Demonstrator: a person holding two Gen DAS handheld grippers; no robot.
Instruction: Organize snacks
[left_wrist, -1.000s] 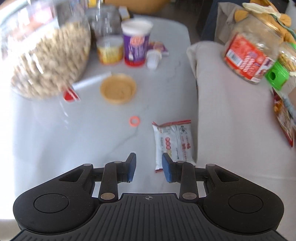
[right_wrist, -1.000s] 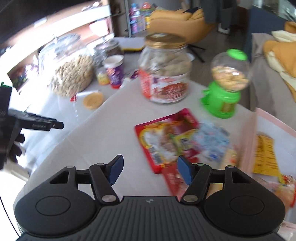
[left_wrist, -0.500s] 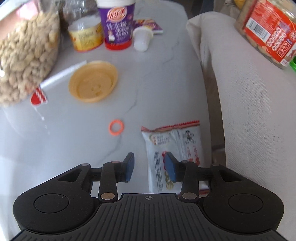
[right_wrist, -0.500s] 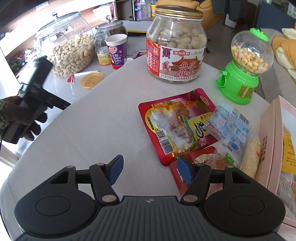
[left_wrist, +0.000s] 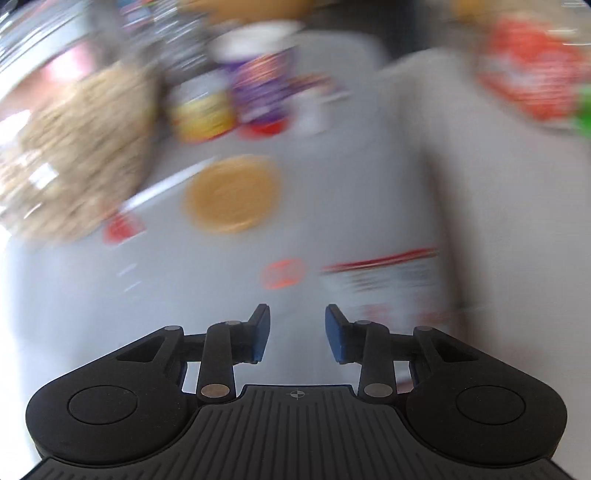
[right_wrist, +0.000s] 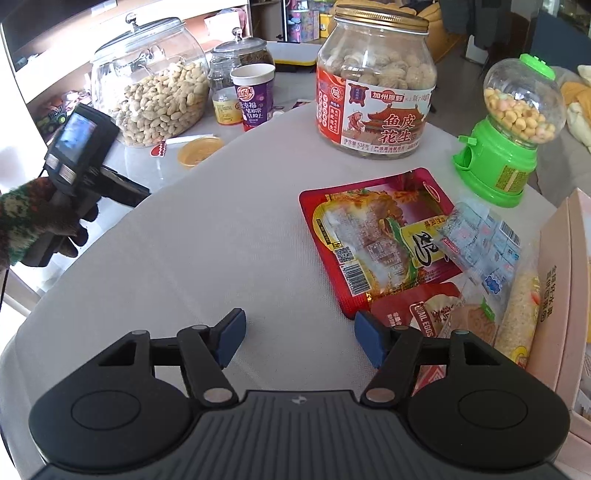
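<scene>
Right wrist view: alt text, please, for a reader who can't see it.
Open right tongs hover empty over a grey cloth, beside a pile of snack packets. Behind stand a peanut jar and green candy dispenser; the left tongs are at far left.

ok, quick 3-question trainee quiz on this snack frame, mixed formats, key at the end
1. True or false: the right gripper holds a snack packet.
2. Which container has a gold screw lid? A) green candy dispenser B) labelled peanut jar C) purple cup
3. Fill in: the red snack packet lies flat on the ____ cloth.

Key: 1 false, its jaws are open and empty; 2 B; 3 grey.
</scene>
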